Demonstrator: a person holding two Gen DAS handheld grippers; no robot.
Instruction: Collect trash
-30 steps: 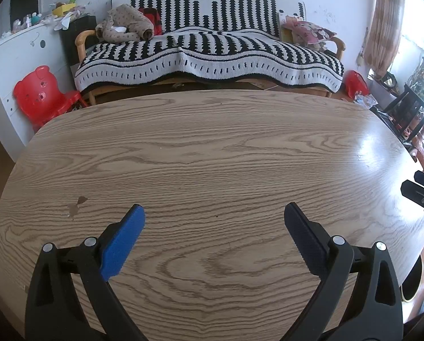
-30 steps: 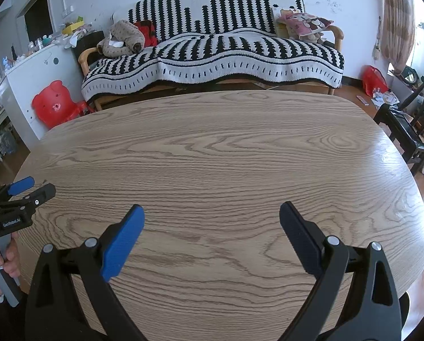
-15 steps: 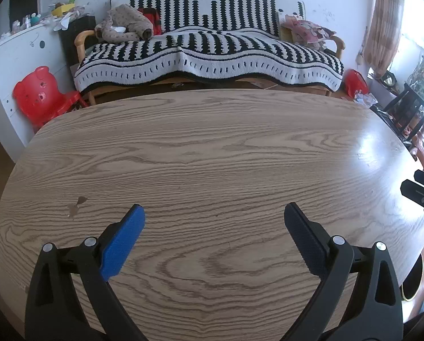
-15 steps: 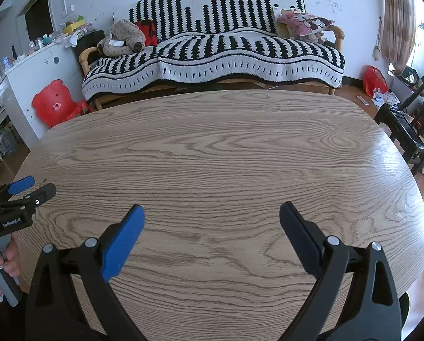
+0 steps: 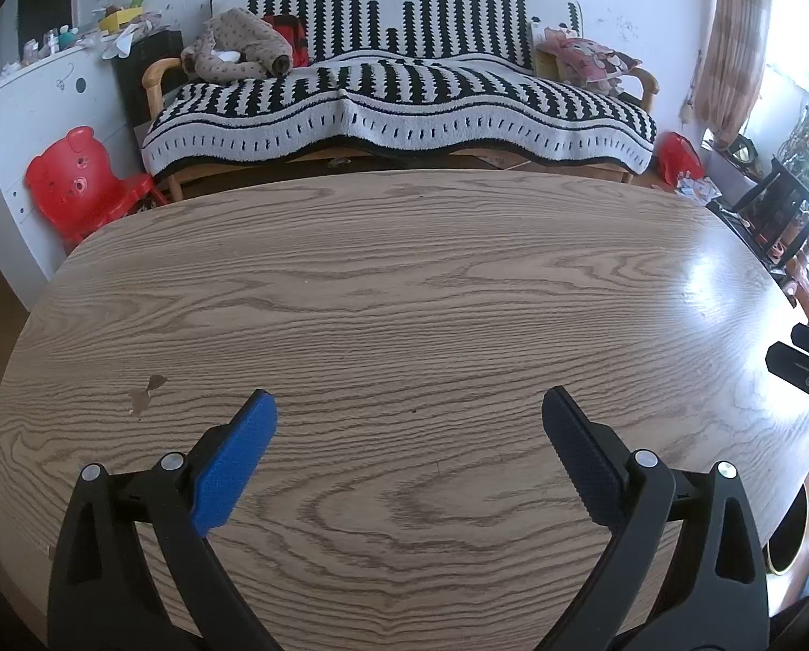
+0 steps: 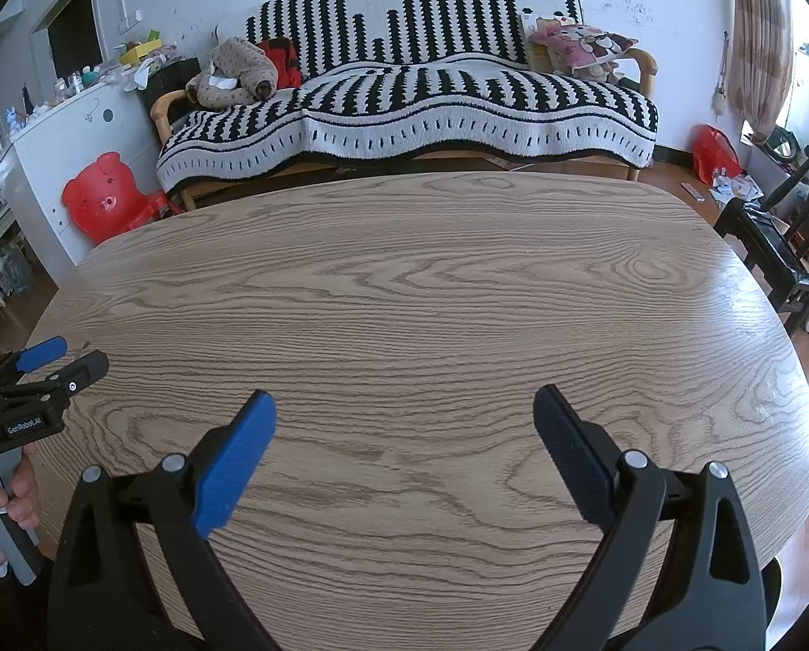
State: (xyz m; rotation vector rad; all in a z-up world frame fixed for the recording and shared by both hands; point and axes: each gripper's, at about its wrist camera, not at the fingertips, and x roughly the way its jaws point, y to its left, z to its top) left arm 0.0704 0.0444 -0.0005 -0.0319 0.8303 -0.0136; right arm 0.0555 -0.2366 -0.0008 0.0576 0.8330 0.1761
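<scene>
- Left wrist view: left gripper [image 5: 409, 417] spread wide, nothing between the blue pads [image 5: 235, 461], hovering over the near part of the wood-grain worktop [image 5: 404, 282].
- Small dark chip or stain [image 5: 147, 391] on the worktop surface, just ahead and left of the left pad.
- No trash visible on the worktop; loose papers [image 5: 694, 187] on the floor at far right, beside a red bag [image 5: 675, 154], too small to identify.
- Tip of the right gripper [image 5: 806, 371] at the right edge, over the worktop rim; opening not readable from here.
- Beyond the worktop: sofa [image 5: 399, 92] under a black-and-white striped throw, red bear-shaped chair [image 5: 76, 179] at left.
- Right wrist view: right gripper [image 6: 403, 416] spread wide, empty, above the near worktop [image 6: 404, 293].
- Left gripper [image 6: 41, 369] at the left edge, held by a hand [image 6: 3, 493] on a grey handle; white lettering on its black body reads "GenRobot.AI".
- Sofa [image 6: 404, 87] with a cartoon-print pillow [image 6: 578, 43]; black chair [image 6: 784, 233] at right.
- No other legible writing in either view.
</scene>
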